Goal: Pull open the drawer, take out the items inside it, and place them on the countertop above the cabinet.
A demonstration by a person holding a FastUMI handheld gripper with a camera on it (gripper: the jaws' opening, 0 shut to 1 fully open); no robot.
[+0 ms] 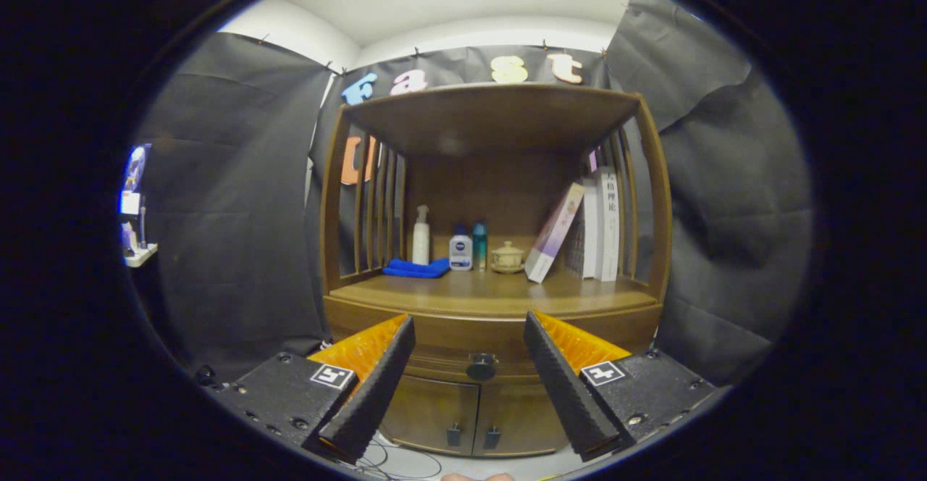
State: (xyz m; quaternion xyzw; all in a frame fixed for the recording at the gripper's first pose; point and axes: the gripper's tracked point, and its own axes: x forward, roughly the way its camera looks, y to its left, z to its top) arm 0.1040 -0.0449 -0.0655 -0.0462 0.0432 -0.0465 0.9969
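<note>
A brown wooden cabinet [492, 300] stands ahead against the booth wall. Its drawer [463, 347] is closed, with a dark round knob [481, 367] on the front. The knob sits just beyond my fingertips, between the two fingers. My gripper [469, 325] is open, and nothing is held between its fingers. The countertop [485, 289] lies above the drawer under a shelf roof. The drawer's contents are hidden.
On the countertop stand a white pump bottle [421, 236], a folded blue cloth [416, 269], two small bottles [460, 251], a small lidded pot [508, 257] and leaning books [579, 231]. Two lower doors [463, 412] with small handles sit beneath the drawer. Cables [391, 463] lie on the floor.
</note>
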